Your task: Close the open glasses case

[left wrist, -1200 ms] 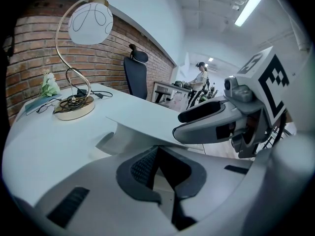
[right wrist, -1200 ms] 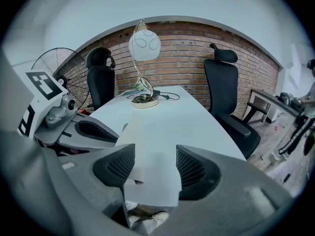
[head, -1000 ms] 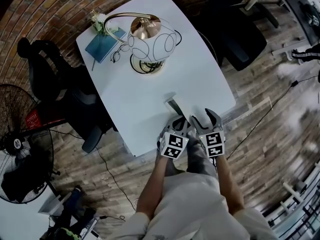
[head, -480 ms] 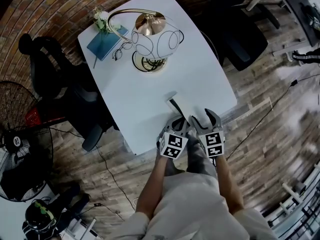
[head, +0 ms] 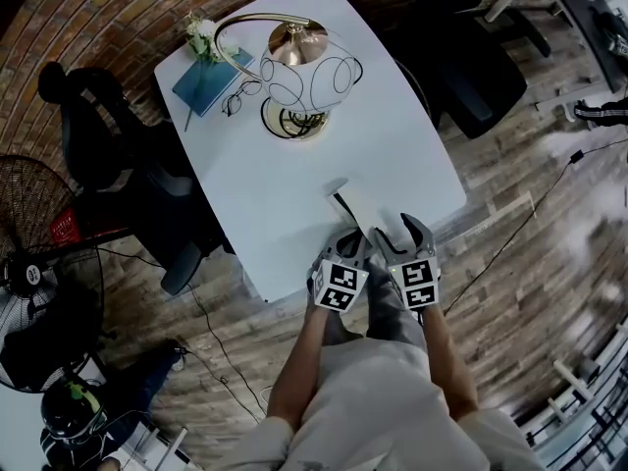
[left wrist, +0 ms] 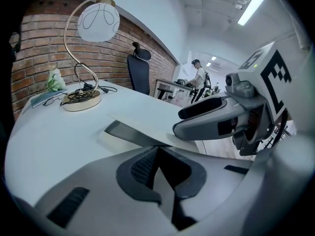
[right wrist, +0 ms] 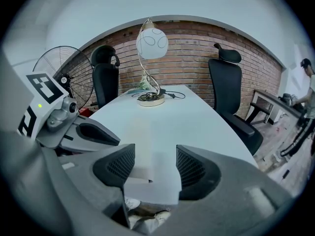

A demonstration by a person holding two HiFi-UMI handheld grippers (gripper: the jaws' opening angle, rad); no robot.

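Observation:
The white glasses case (head: 364, 212) lies open near the table's front edge, its dark inside showing under the raised lid. In the left gripper view the case (left wrist: 146, 125) is just ahead of the jaws, lid tilted up. My left gripper (head: 350, 244) sits at the case's near left end, its jaws shut with nothing between them. Beside it, my right gripper (head: 406, 232) is open. In the right gripper view the case (right wrist: 142, 140) lies ahead of that gripper (right wrist: 150, 167), just past its open pads.
On the white table (head: 392, 135) a gold lamp with a round white shade (head: 306, 75) stands at the far end. A pair of glasses (head: 238, 96), a blue book (head: 204, 80) and a small flower lie by it. Black office chairs (head: 108, 145) flank the table.
Both grippers and the case stay where they were. Only the head view has shifted slightly, and someone has moved on the floor at the lower left.

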